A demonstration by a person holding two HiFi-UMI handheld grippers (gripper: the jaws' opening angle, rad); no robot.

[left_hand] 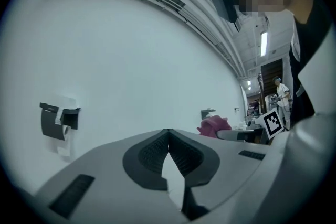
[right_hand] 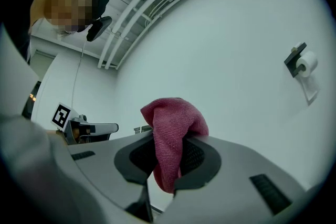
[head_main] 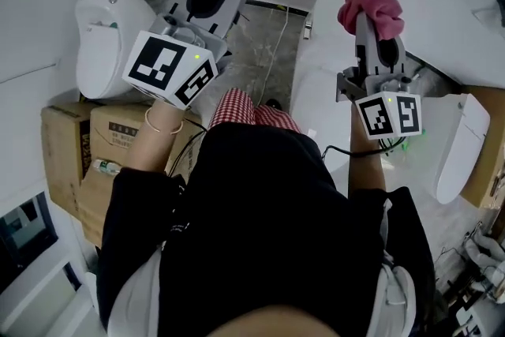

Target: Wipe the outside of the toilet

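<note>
right tongs (right_hand: 167,157) gripping pink cloth (right_hand: 170,128), raised

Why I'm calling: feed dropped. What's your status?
Left tool shut, empty. Right tool shut on pink cloth. Cloth held clear of toilet. Nothing in the way.

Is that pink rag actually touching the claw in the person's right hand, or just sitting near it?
Touching. In the right gripper view the right claw is shut on the pink rag, which bunches out above its jaws.
</note>
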